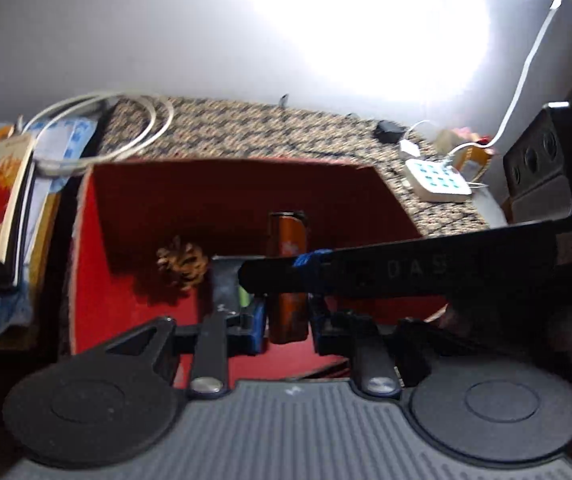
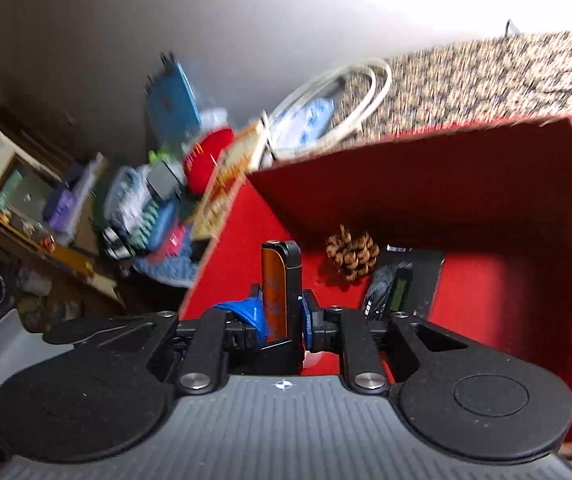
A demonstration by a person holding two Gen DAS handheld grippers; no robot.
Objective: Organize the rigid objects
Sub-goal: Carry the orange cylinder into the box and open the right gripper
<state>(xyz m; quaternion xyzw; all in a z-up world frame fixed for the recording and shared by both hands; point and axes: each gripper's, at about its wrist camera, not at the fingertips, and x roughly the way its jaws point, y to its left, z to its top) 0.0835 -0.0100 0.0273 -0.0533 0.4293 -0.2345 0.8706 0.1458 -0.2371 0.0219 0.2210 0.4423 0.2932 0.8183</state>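
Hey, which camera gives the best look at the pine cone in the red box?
The right wrist view: the pine cone is sharp and unobstructed on the box floor. The left wrist view shows it darker and blurrier.

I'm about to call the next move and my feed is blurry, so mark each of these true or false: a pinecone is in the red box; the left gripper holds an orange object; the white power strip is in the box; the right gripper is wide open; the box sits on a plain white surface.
1. A pinecone lies in the red box. True.
2. The left gripper holds an orange object. True.
3. The white power strip is in the box. False: it lies outside, on the speckled cloth.
4. The right gripper is wide open. False: it is shut.
5. The box sits on a plain white surface. False: it sits on the speckled cloth.
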